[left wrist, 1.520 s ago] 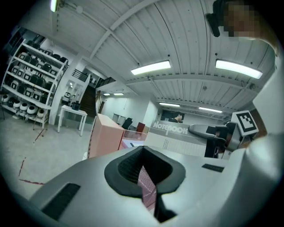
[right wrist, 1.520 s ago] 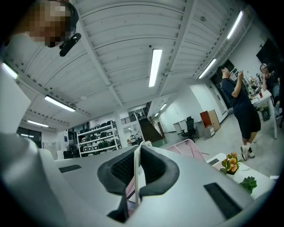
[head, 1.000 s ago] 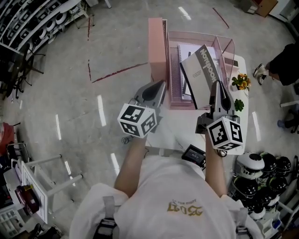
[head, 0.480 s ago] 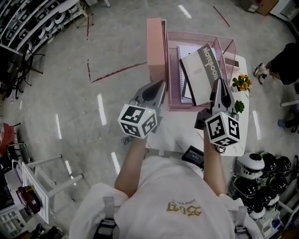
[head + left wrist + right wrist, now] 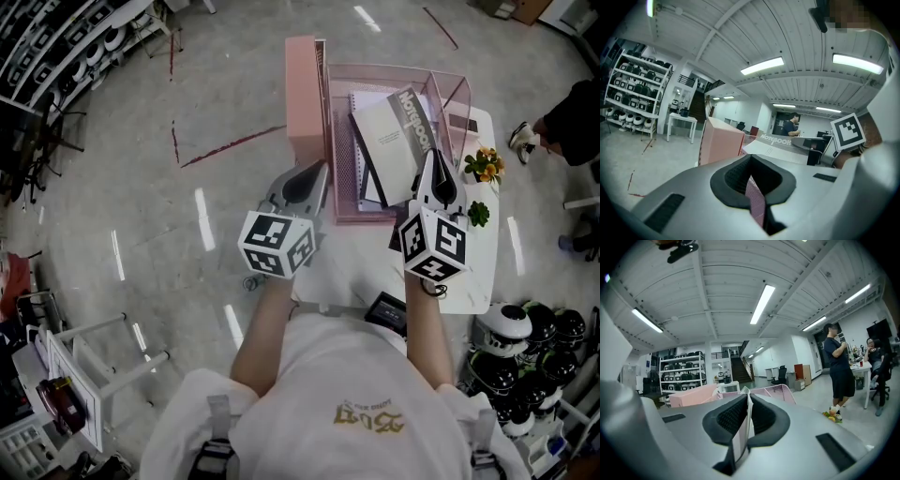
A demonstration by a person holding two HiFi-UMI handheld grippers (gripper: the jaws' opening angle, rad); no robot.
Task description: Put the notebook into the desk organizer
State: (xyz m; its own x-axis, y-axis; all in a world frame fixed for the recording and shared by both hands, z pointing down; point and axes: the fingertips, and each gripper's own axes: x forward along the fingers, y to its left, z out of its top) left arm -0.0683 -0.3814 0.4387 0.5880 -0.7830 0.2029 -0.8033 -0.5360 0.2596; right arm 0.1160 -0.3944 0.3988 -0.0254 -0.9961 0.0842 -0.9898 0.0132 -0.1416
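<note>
Since a moment ago the right gripper (image 5: pixel 433 167) has pushed forward and a bit left, and the notebook (image 5: pixel 394 139) has gone deeper over the desk organizer (image 5: pixel 375 67).

Closest in, the left gripper (image 5: pixel 319 174) is clamped on the pink mesh wall (image 5: pixel 345 150) at the organizer's near corner and holds it steady. Beside it, the right gripper pinches the notebook's near edge. Its jaws are just starting to open, with the notebook between them.

Farther out, the notebook leans tilted in the organizer and rests on a spiral pad (image 5: pixel 367 101) that is already in there.

I think this is the letting-go step, because the notebook looks nearly in. Next, the right jaws need to open wide and pull straight back slowly, so the notebook does not tip out. The left gripper should hold on until then.
</note>
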